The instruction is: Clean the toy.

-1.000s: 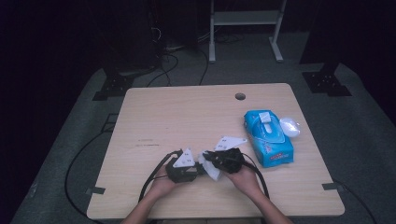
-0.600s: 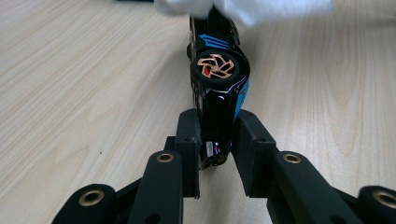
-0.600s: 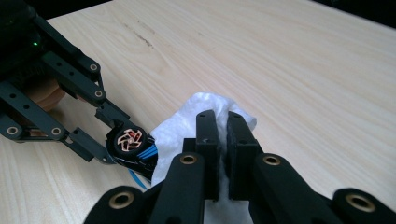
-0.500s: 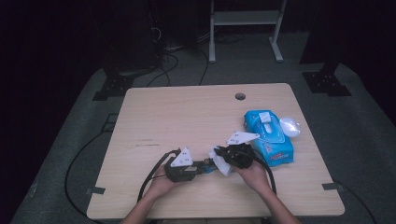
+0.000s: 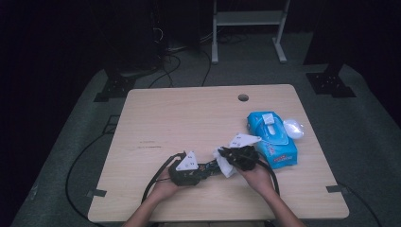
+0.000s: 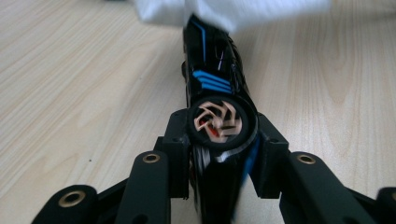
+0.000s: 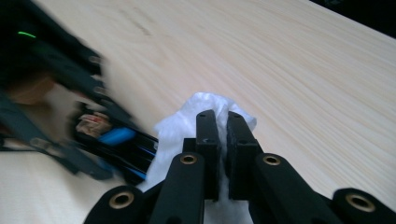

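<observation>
Left gripper view looked straight down the black tool with blue stripes (image 6: 215,88), a cylinder-like gadget lying between that gripper's two jaws, its round end facing the camera and its far end tucked under the white wipe (image 6: 224,11). On the high view it lay near the front edge of the wooden table (image 5: 179,113), between the two hands. Compared with a second earlier, the right gripper (image 5: 235,158) had drawn slightly to the right, toward the blue wipe pack (image 5: 272,137), carrying the wipe along the tool; that reads as a wiping stroke under way. The left gripper (image 6: 219,154) had just been opening a little, yet its pads sat against the tool's sides, so I judged it as pinching the tool loosely to steady it. In the right gripper view the right gripper's jaws were pressed nearly together on the crumpled wipe (image 7: 205,114), whose folds touched the tool's dark body (image 7: 116,144). A white mouse-like object (image 5: 293,127) rested just beside the pack.
</observation>
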`<state>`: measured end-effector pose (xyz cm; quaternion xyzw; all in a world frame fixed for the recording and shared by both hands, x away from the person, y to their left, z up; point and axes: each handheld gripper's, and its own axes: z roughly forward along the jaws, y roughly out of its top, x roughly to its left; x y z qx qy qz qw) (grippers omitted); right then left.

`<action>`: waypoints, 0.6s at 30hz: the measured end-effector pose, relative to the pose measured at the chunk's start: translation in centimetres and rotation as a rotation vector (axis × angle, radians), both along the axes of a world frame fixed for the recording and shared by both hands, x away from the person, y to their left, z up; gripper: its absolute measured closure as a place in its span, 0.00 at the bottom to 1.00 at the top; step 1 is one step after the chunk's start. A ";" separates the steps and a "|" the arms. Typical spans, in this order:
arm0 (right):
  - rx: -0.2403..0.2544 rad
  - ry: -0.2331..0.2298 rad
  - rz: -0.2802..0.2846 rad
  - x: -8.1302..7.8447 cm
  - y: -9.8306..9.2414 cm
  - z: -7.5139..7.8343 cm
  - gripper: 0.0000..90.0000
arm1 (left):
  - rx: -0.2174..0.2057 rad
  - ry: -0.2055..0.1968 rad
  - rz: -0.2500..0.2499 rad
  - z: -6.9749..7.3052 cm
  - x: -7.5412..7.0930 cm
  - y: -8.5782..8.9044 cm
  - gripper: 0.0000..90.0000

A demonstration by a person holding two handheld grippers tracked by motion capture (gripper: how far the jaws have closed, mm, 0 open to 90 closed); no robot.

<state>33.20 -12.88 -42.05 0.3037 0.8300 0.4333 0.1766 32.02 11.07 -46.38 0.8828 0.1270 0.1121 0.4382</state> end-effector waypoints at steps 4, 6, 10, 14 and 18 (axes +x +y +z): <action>0.070 0.035 0.039 -0.2 0.2 -0.1 0.95 | -0.007 0.002 0.004 0.0 0.1 0.1 0.73; 0.041 0.020 0.099 -0.9 1.8 -0.2 0.94 | -0.007 0.011 0.006 0.0 0.2 0.1 0.73; 0.008 0.000 0.076 -0.6 1.6 -0.1 0.95 | -0.014 0.012 0.017 0.2 0.2 0.6 0.74; 0.014 0.006 -0.044 0.4 -0.9 -0.1 0.95 | -0.005 0.004 0.010 0.3 0.2 0.7 0.75; 0.071 0.023 0.019 0.1 -0.5 -0.2 0.95 | -0.008 0.002 0.010 0.3 0.3 0.7 0.75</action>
